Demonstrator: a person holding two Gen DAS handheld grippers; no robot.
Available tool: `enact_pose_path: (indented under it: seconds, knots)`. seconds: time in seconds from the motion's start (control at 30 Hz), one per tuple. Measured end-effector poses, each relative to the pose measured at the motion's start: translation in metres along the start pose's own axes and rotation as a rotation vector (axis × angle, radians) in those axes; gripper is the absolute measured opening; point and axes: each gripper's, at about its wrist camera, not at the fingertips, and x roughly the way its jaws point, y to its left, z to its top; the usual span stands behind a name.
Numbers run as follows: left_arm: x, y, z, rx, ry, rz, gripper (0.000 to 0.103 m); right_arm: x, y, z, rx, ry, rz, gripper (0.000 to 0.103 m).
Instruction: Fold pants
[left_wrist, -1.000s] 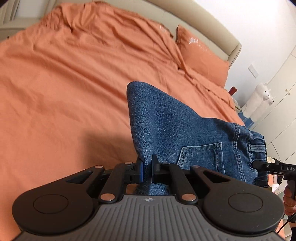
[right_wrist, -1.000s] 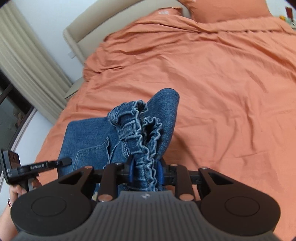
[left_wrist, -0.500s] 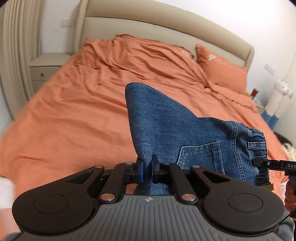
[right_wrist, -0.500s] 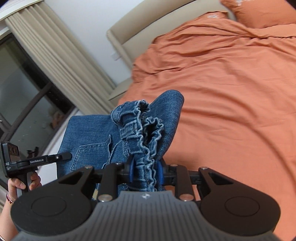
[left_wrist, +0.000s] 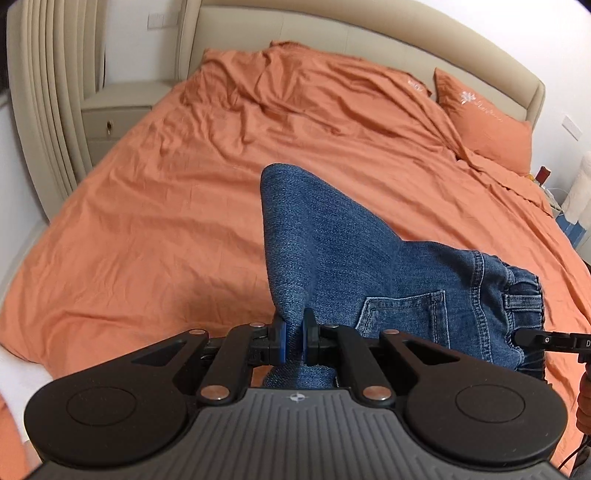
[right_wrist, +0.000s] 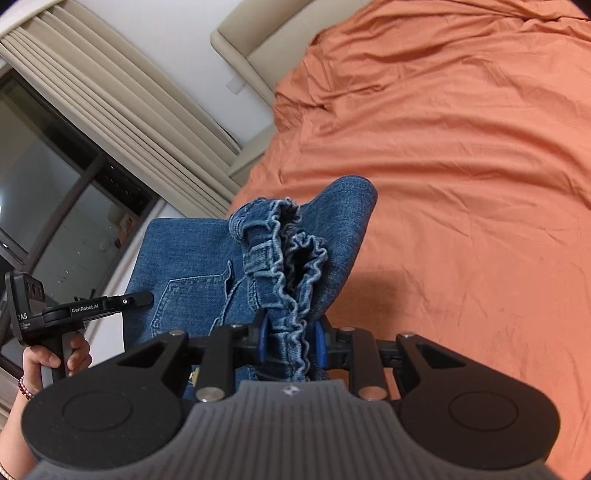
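Gripping the jeans (left_wrist: 332, 258) above the bed (left_wrist: 166, 221), both tongs clamped

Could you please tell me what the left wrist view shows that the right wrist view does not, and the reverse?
Only the left wrist view shows the orange pillow, the nightstand and the left gripper clamping plain denim. Only the right wrist view shows the window, the person's left hand and the right gripper clamping the elastic waistband. Both show the jeans and the orange bedspread.
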Motion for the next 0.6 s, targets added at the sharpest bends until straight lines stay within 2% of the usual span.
enact_pose_path:
  seconds: [0.3,0.6]
  knots:
    - [0.07,0.027,-0.001,-0.049,0.056,-0.036,0.008,0.052,-0.034,0.022,0.014,0.052,-0.046,0.02]
    - [0.137,0.061,-0.02,-0.125,0.124,-0.037,0.008,0.094,-0.079,0.024,0.057,0.106,-0.086,0.02]
